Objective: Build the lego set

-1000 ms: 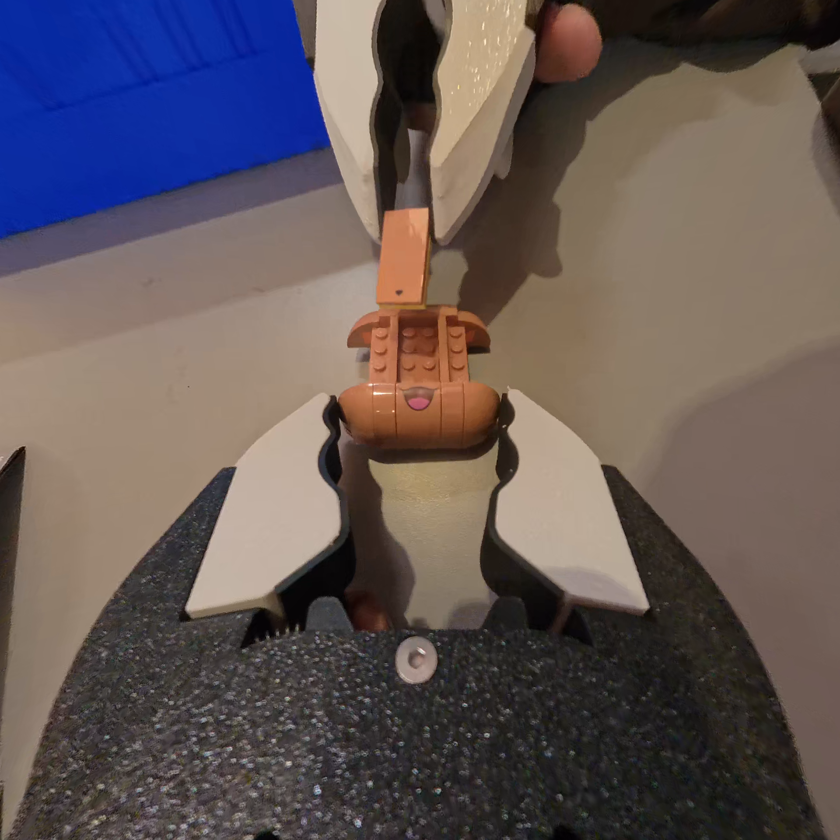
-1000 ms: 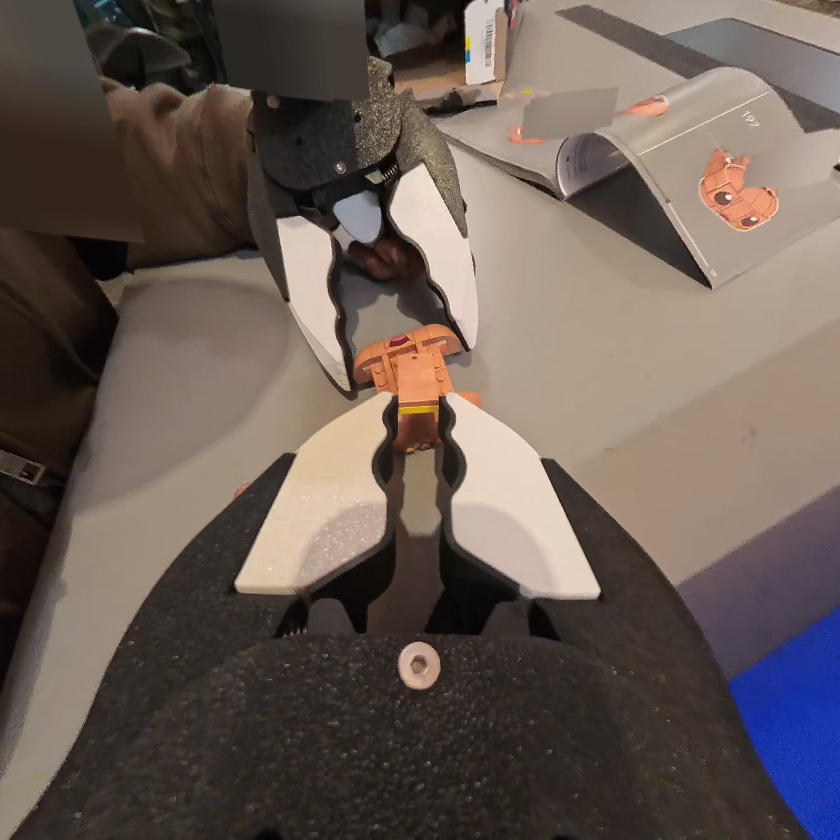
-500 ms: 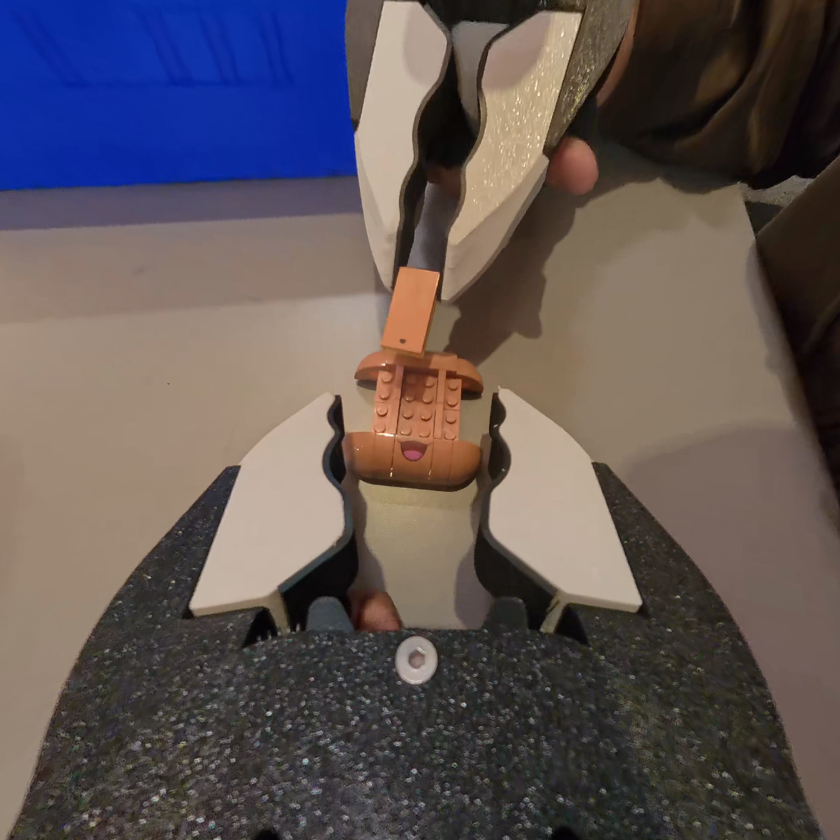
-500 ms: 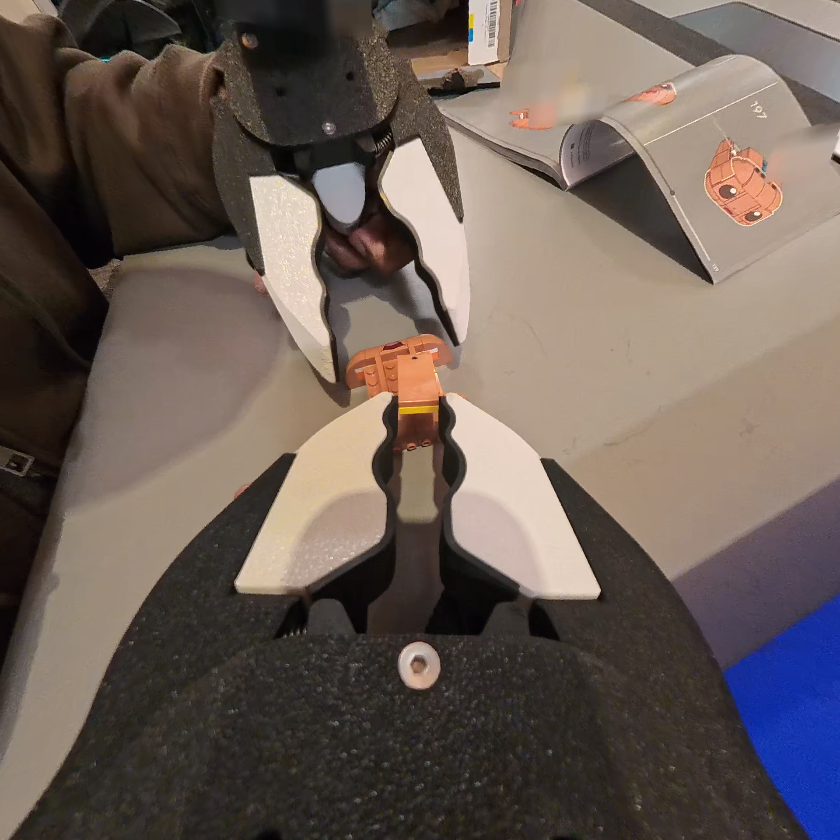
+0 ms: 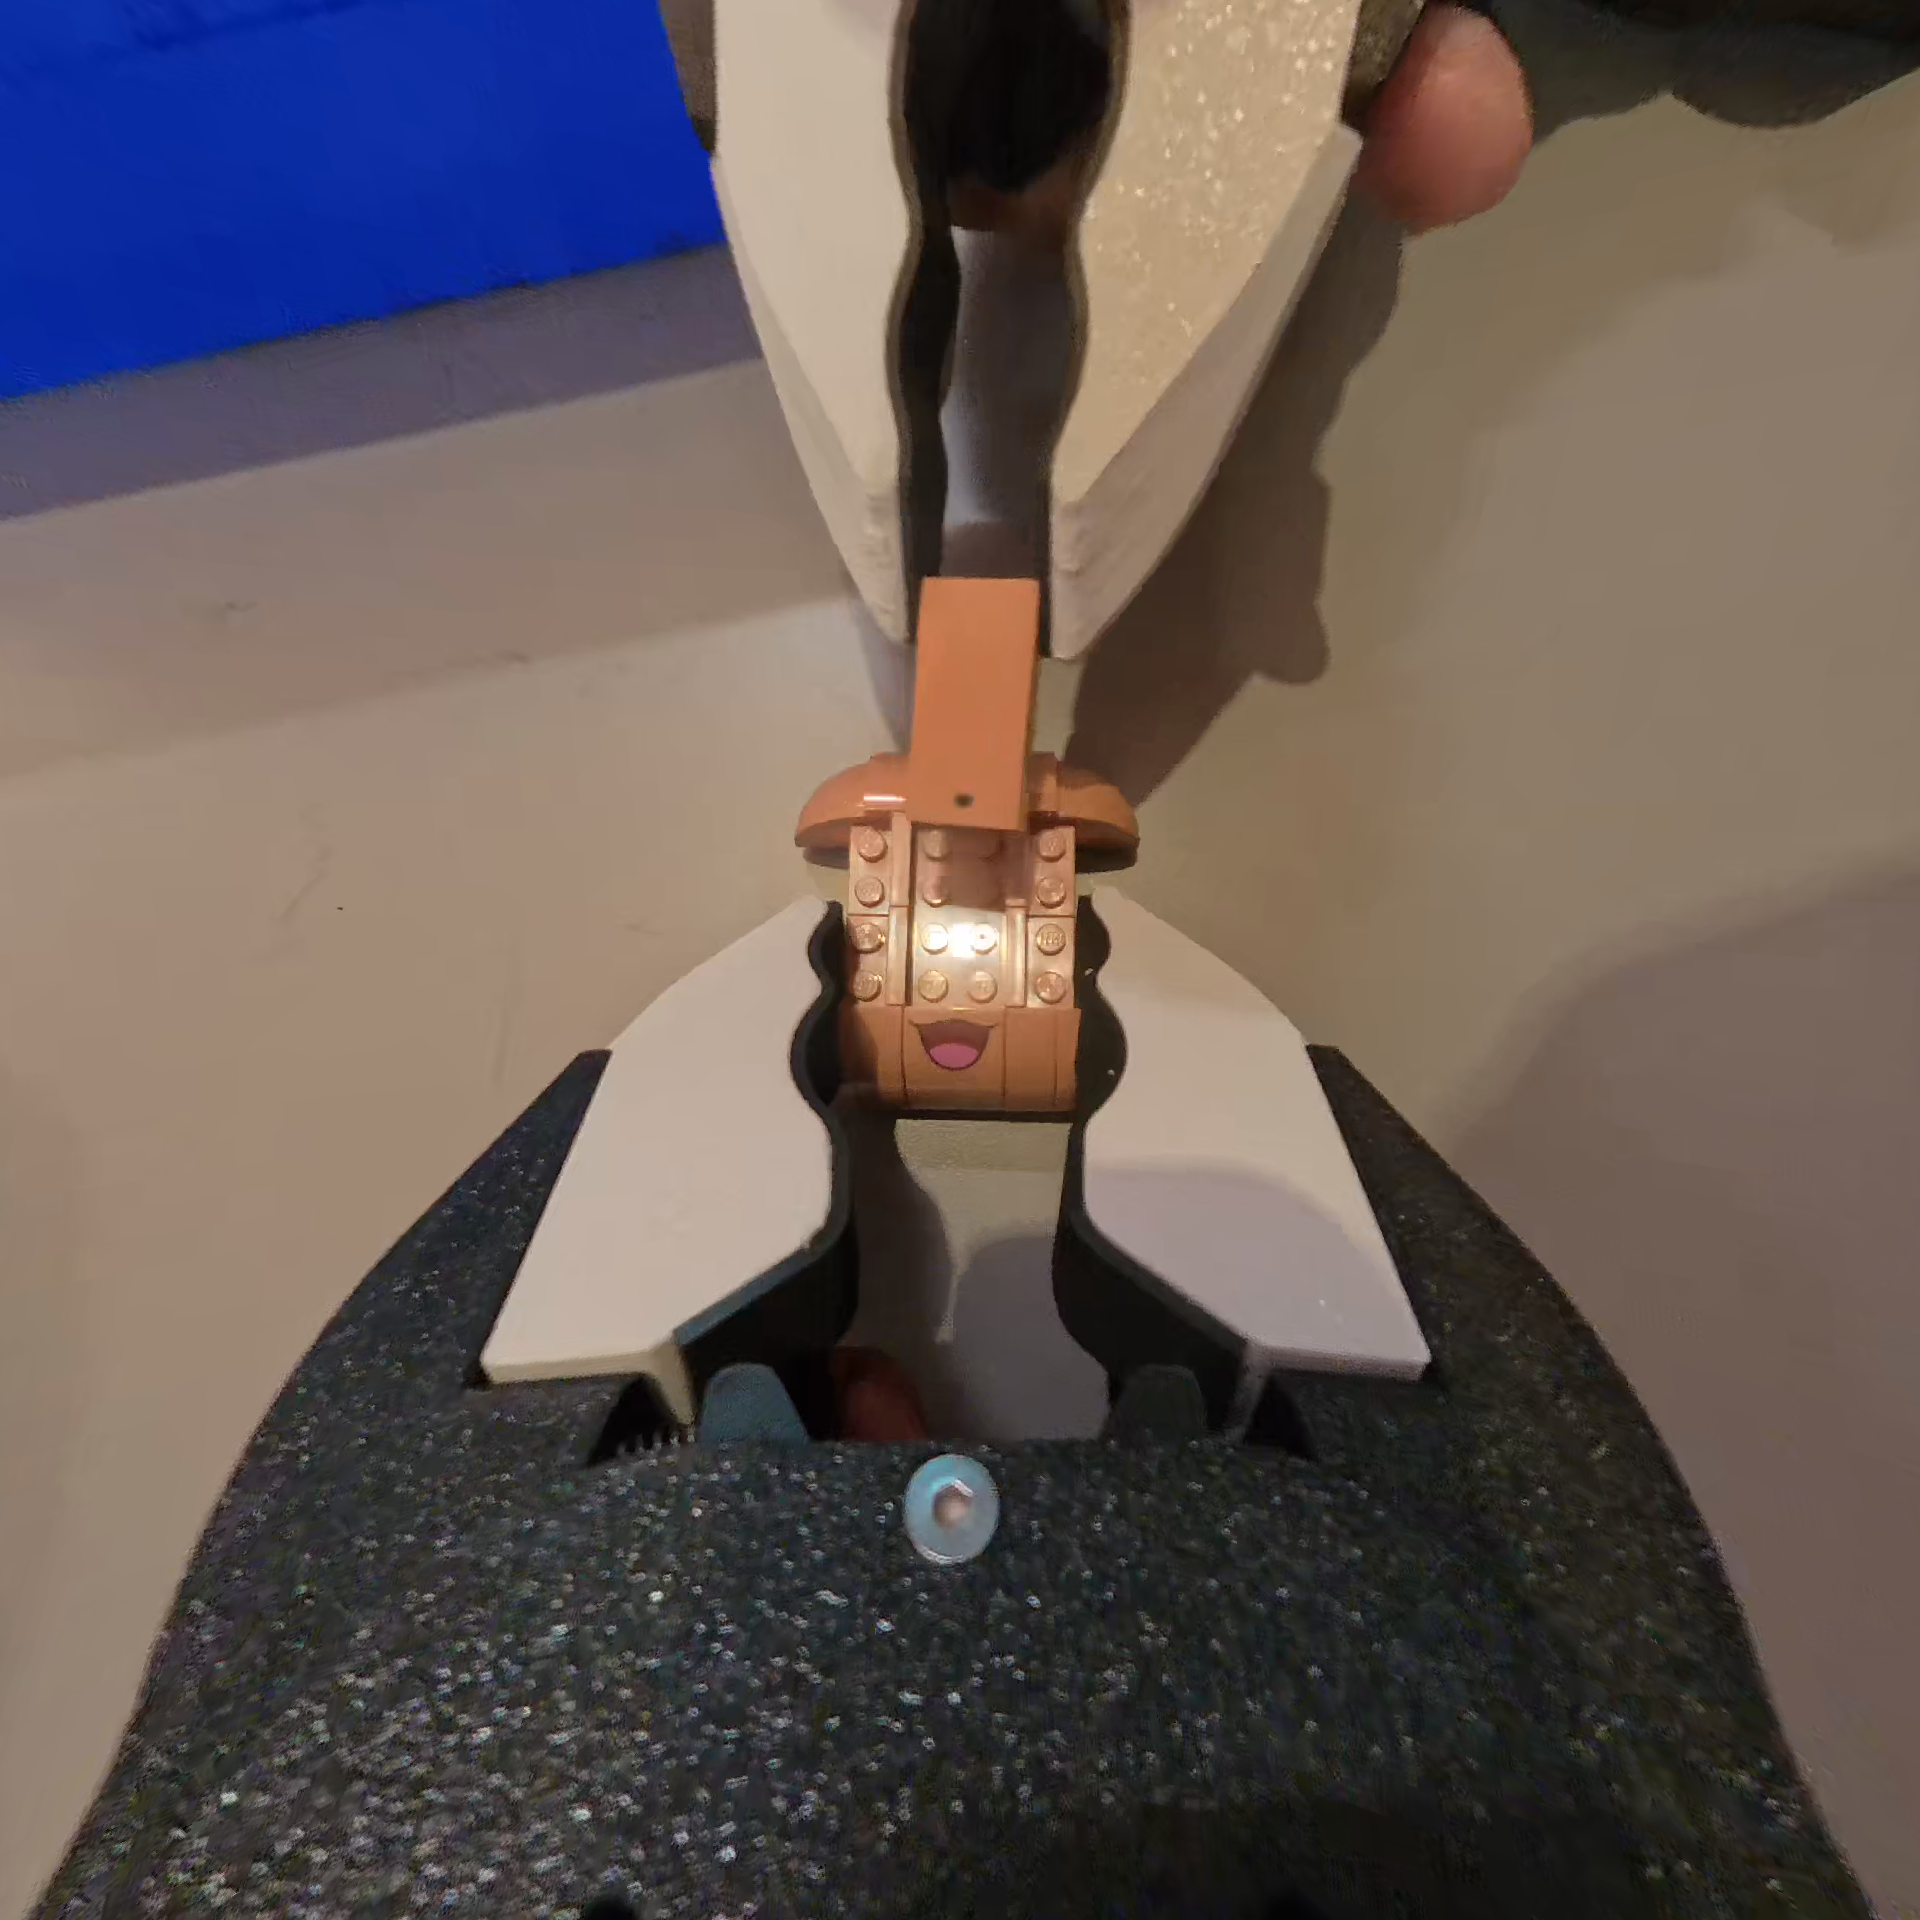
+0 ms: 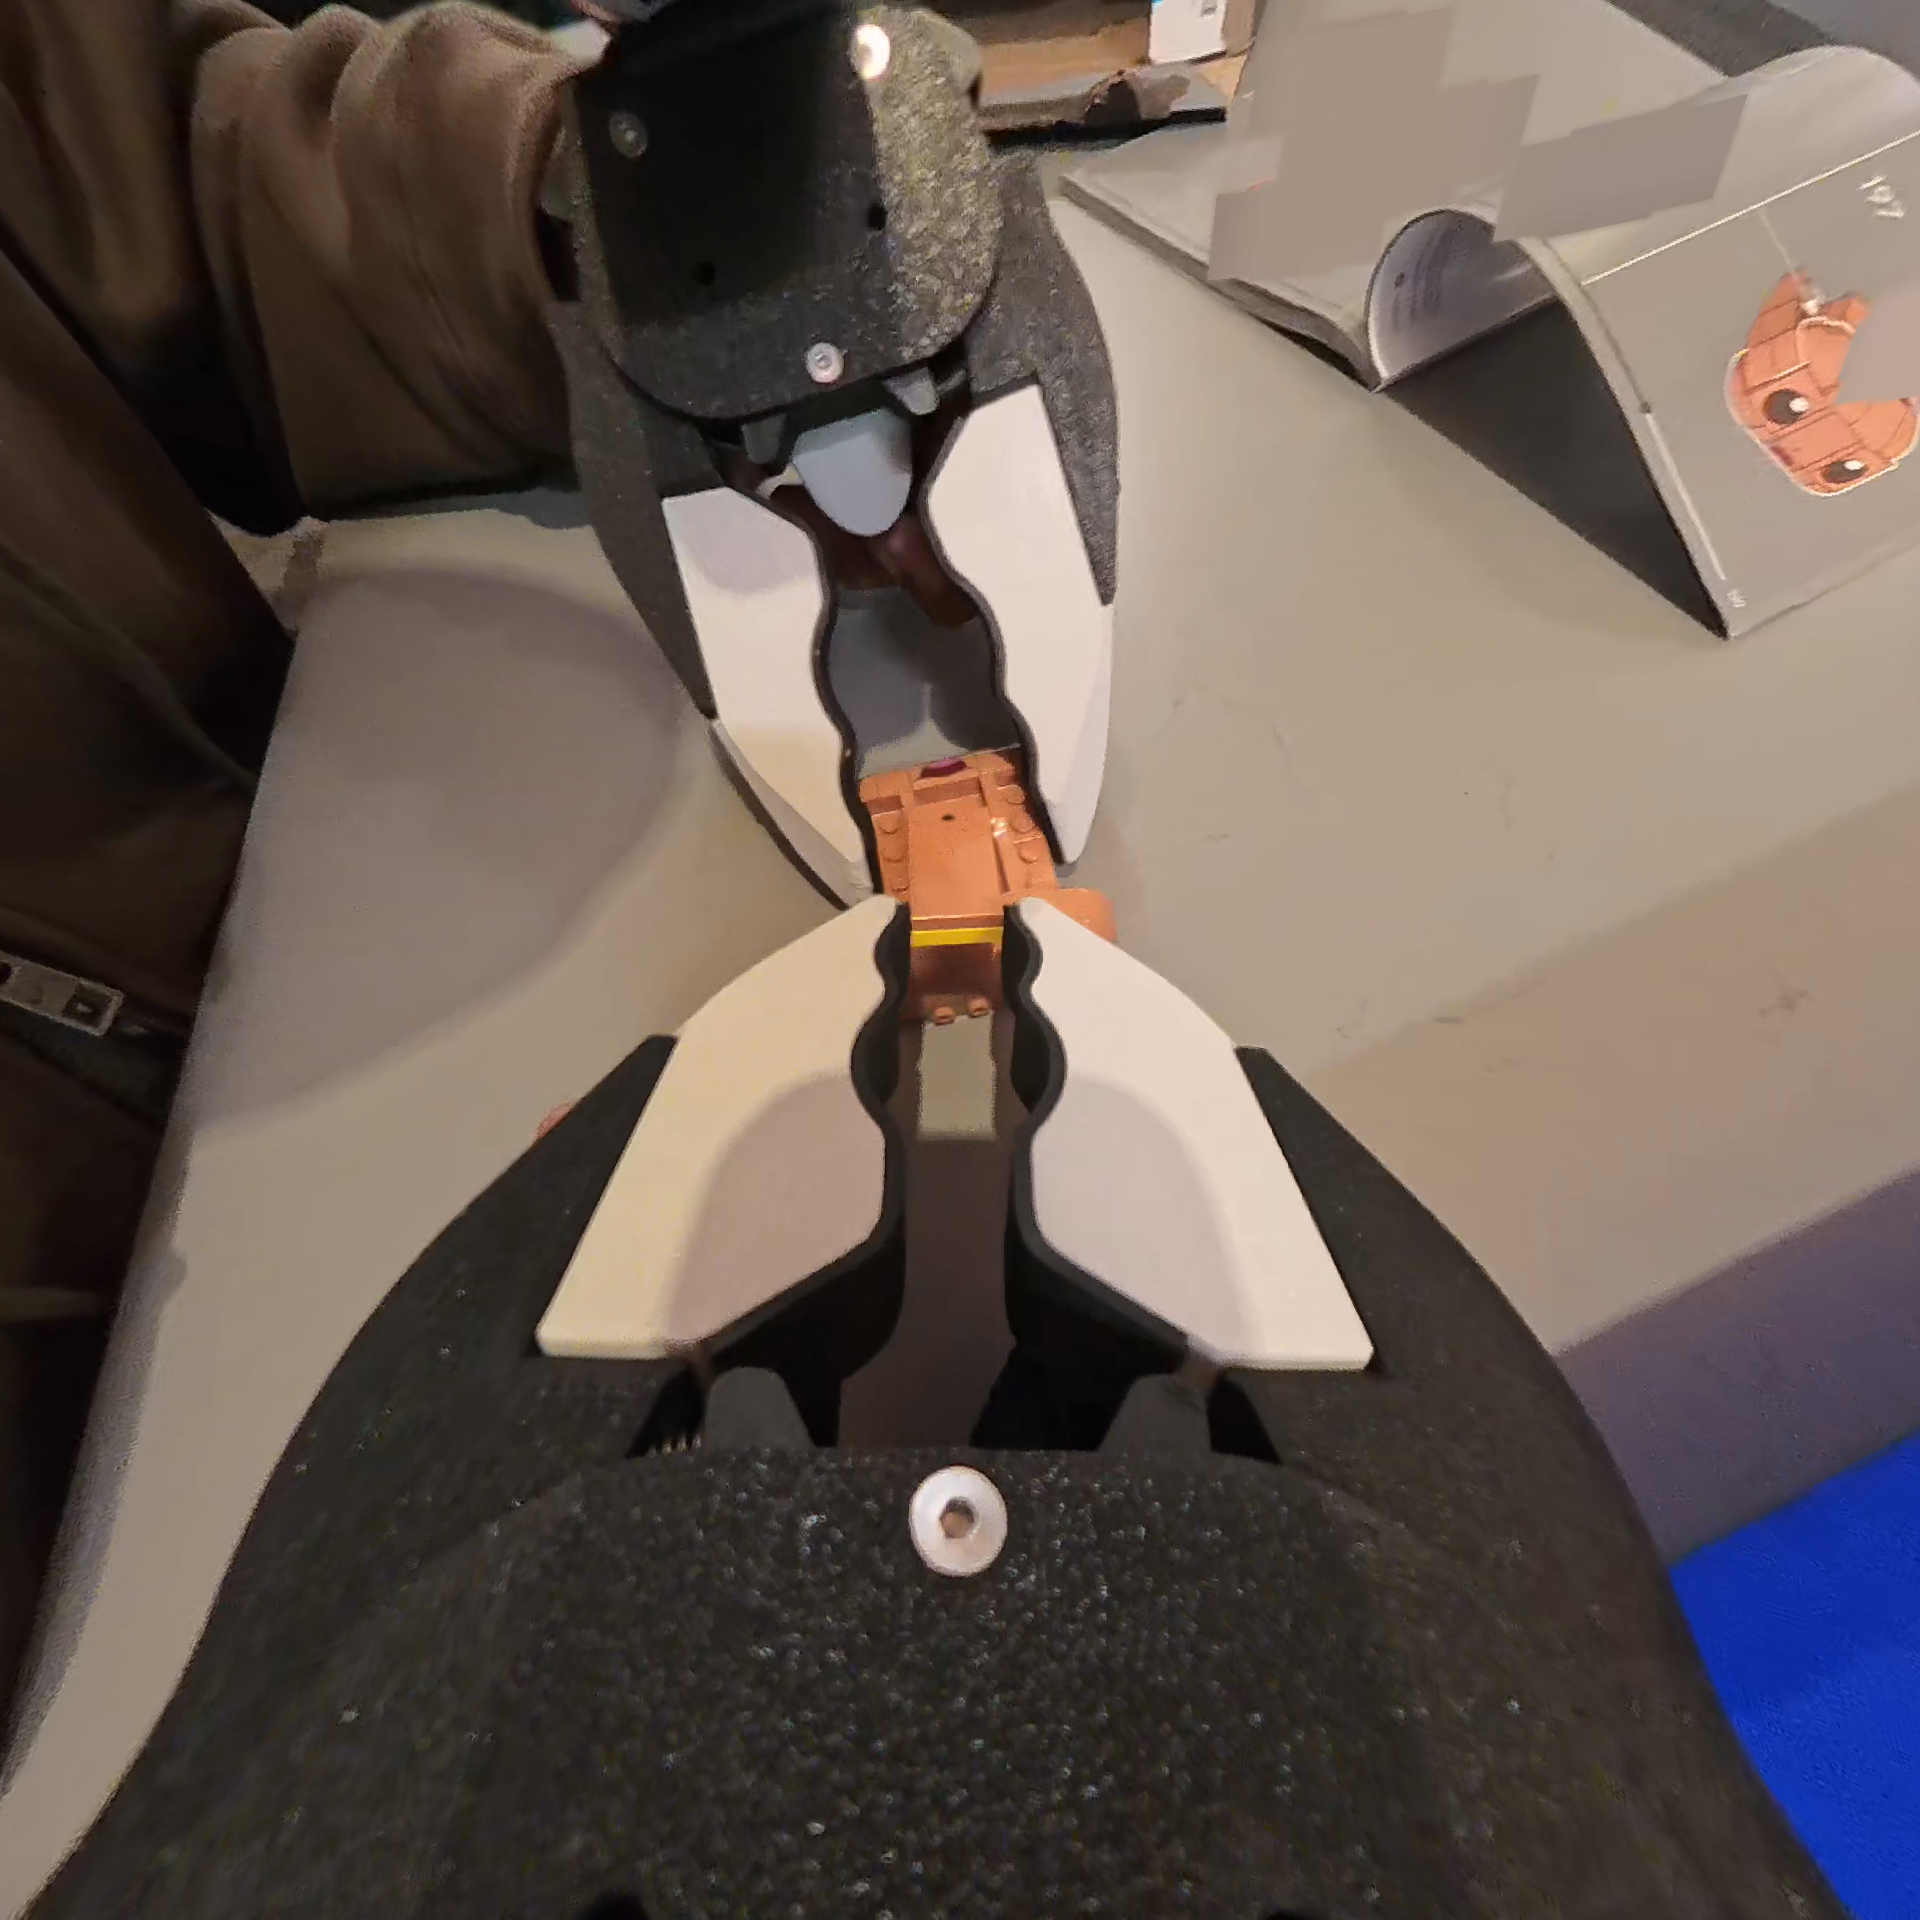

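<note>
A tan lego assembly [image 5: 961, 1049] with a smiling mouth on its front and studs on top sits on the grey table. My left gripper [image 5: 961, 935] is shut on its sides. My right gripper [image 5: 977, 634] reaches in from the far side, shut on a small tan piece [image 5: 971, 717] whose lower end lies over the rear studs of the assembly. In the right wrist view my right gripper [image 6: 951, 920] clamps that small piece [image 6: 951, 966], which has a yellow layer. Opposite it, the left gripper [image 6: 961, 842] holds the assembly [image 6: 888, 826]. Whether the piece is seated is hidden.
An open instruction booklet [image 6: 1662, 343] lies arched on the table at the far right. A blue surface [image 5: 312, 156] lies beyond the table edge. A person's brown sleeve [image 6: 312, 260] is behind the left gripper, and a thumb [image 5: 1444, 114] behind the right. The tips of one gripper are about 5 cm away from the tips of the other.
My left gripper has moved forward and closed on the assembly's sides. My right gripper has lowered the small tan piece onto the assembly's rear studs.
</note>
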Motion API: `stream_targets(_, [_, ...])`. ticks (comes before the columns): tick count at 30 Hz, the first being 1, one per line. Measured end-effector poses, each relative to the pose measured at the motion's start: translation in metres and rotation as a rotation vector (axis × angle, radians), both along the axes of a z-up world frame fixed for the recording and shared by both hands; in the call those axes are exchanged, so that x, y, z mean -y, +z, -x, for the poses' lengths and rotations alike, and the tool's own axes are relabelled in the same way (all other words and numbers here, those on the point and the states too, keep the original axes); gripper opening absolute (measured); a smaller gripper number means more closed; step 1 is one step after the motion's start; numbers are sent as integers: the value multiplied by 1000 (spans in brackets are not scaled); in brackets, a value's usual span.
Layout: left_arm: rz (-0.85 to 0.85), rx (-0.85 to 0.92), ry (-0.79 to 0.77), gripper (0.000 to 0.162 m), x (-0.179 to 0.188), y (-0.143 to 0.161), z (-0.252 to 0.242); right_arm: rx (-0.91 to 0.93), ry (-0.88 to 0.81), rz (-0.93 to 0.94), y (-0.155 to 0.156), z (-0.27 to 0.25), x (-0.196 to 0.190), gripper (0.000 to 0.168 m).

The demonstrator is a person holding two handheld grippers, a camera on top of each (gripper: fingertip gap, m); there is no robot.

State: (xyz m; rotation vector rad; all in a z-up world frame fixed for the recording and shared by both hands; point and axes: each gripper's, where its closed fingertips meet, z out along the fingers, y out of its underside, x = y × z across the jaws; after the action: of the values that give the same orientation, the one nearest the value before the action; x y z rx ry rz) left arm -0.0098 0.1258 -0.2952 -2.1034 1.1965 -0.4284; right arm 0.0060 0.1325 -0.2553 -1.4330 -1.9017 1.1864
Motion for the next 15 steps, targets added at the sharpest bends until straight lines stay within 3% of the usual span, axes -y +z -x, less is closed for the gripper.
stream_targets(15, [-29,45,0,42,4,1,-5,278,127,-178,-4,3,2,16])
